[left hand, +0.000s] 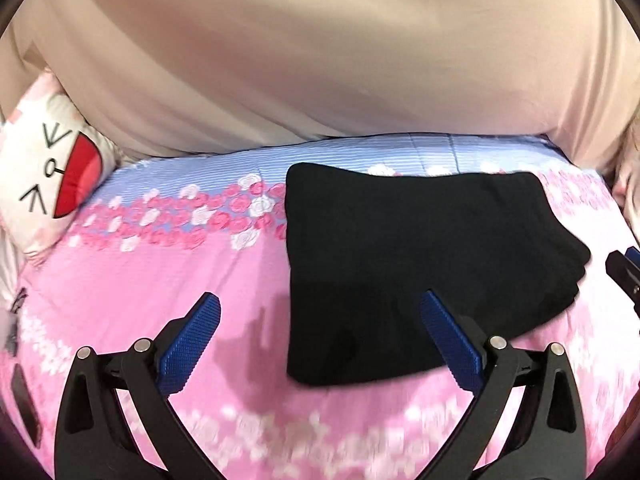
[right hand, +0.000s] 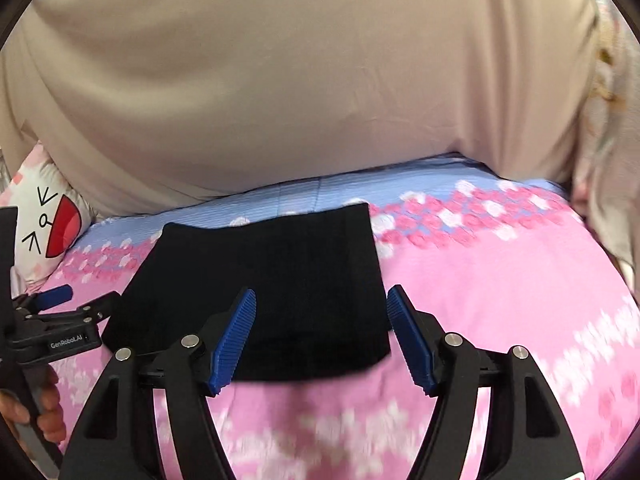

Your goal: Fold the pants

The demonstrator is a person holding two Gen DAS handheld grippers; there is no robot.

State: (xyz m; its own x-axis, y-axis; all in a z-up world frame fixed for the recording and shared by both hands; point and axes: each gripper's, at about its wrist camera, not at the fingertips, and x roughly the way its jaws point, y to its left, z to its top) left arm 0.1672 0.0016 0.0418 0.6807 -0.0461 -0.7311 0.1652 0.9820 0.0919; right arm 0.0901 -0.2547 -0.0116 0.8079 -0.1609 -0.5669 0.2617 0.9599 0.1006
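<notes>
Your left gripper: jaws spread wide, nothing btwn the blue pads. It hangs over the bedsheet, w/ the right pad over the near-left part of the pants; contact can't be judged.

Your right gripper: also wide open, empty. Both pads frame the near edge of the pants in the right wrist view; touching or not, can't tell. In the left wrist view only its tip shows at the right edge, just beside the stacked edges of the pants.

Pants: black, folded into a compact, roughly rectangular stack, lying flat on the bed. Layered edges visible on the right side in the left view. Far edge reaches onto the blue stripe of the sheet, rest on pink.

Left gripper seen from the right cam: low at left, close by the pants' left edge. Your left hand wraps its handle.

Around: sheet pink w/ rose print bands & a blue strip at the far side. White pillow w/ cartoon face far left. Beige curtain behind the bed fills the upper view. Frames slightly motion-blurred at the near edge.
</notes>
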